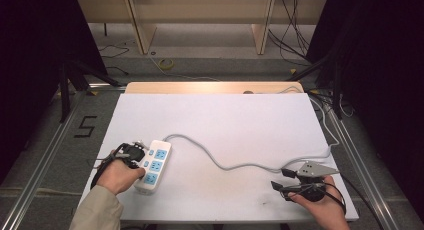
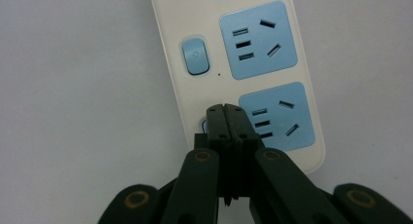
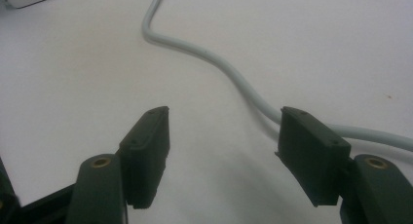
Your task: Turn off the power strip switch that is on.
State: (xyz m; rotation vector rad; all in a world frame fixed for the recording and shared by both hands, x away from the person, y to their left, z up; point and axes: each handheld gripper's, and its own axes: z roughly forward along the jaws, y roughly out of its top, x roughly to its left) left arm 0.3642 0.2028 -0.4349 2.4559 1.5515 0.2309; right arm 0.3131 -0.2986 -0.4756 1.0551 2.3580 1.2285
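Observation:
A white power strip (image 1: 159, 164) with three blue sockets lies at the table's near left. Its grey cable (image 1: 235, 166) snakes right across the white tabletop (image 1: 225, 115). My left gripper (image 1: 143, 160) is shut, and its joined tips (image 2: 225, 113) rest on the strip (image 2: 170, 53) over a blue switch beside the nearest socket (image 2: 277, 114). That switch is mostly hidden under the tips. A second blue switch (image 2: 195, 56) sits uncovered farther along. My right gripper (image 1: 279, 179) stands open and empty at the near right, with the cable (image 3: 243, 85) passing just beyond its fingertips (image 3: 224, 136).
The cable runs off the table's right edge (image 1: 327, 140). Beyond the far edge lie a floor with loose wires (image 1: 165, 64) and wooden furniture legs (image 1: 142, 27). A metal rail (image 1: 45, 155) borders the left side, with a "5" marked on the floor (image 1: 85, 126).

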